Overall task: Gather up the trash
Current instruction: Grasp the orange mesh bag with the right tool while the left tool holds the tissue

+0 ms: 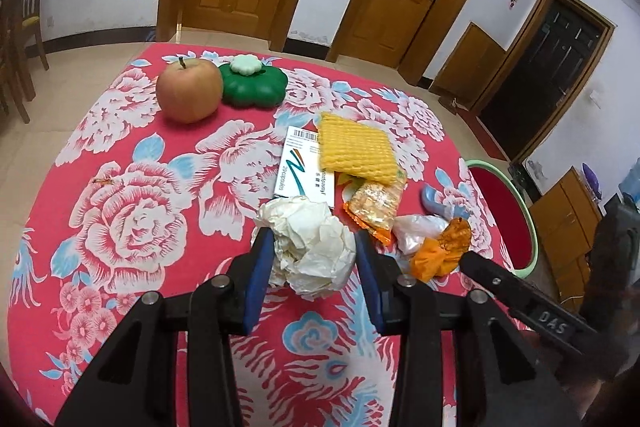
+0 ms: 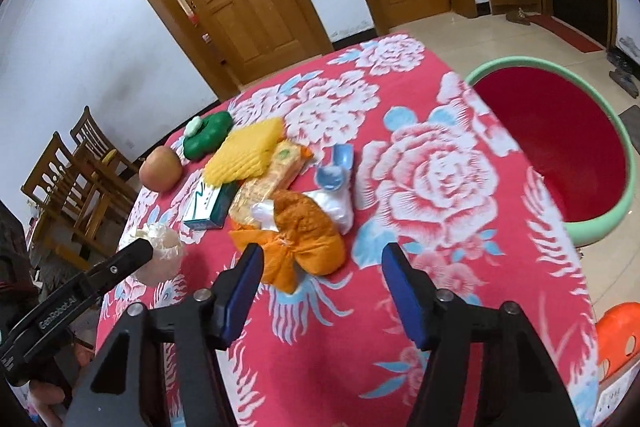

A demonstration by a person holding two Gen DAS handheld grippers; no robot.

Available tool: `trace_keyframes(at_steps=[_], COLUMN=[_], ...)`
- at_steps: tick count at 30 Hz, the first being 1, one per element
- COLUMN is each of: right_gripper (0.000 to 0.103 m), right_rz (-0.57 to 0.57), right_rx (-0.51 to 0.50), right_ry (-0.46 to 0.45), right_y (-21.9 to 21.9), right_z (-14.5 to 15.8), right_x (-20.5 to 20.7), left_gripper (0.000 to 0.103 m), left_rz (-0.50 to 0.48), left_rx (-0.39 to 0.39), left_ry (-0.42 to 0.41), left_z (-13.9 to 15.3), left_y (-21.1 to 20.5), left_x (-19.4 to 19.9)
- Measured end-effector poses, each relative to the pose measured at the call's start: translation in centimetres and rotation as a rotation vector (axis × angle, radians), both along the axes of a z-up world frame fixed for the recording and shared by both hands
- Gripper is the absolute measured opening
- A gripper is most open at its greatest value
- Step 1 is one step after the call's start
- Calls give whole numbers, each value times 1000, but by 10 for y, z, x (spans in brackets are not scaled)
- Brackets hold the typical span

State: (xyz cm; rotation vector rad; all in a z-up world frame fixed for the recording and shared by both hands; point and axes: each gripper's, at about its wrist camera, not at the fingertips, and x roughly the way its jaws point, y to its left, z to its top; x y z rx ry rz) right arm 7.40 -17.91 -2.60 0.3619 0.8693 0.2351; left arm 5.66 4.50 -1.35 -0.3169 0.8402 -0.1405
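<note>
The crumpled ball of white paper (image 1: 308,247) sits low in the left wrist view, pinched between the left gripper (image 1: 310,251) fingers; it is light and soft, so its bulging middle suits a hold. The right gripper (image 2: 320,267) fingers stand apart, empty, around the edge of the knotted orange plastic bag (image 2: 304,239) (limp, crushable). Only the right wrist view shows the whole red basin with the green rim (image 2: 600,223) beyond the floral table (image 2: 440,167).

Floral-clothed table (image 1: 132,227), apple (image 1: 189,91), wrappers (image 1: 374,211)
</note>
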Motion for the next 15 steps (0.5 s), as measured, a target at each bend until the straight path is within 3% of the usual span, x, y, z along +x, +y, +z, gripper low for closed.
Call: trace_keyframes(at_steps=[9,15], right_gripper=[59,44], right_rz=[11,12], right_rx=[20,51], right_ry=[33,48], right_y=[5,3], right_z=[-13,-22], right_x=[13,17], left_gripper=[41,41], left_rz=[-6,-24], left_rx=[-2,10], left_ry=[1,0], left_z=[0,1], left_y=[0,-6], left_x=[1,2])
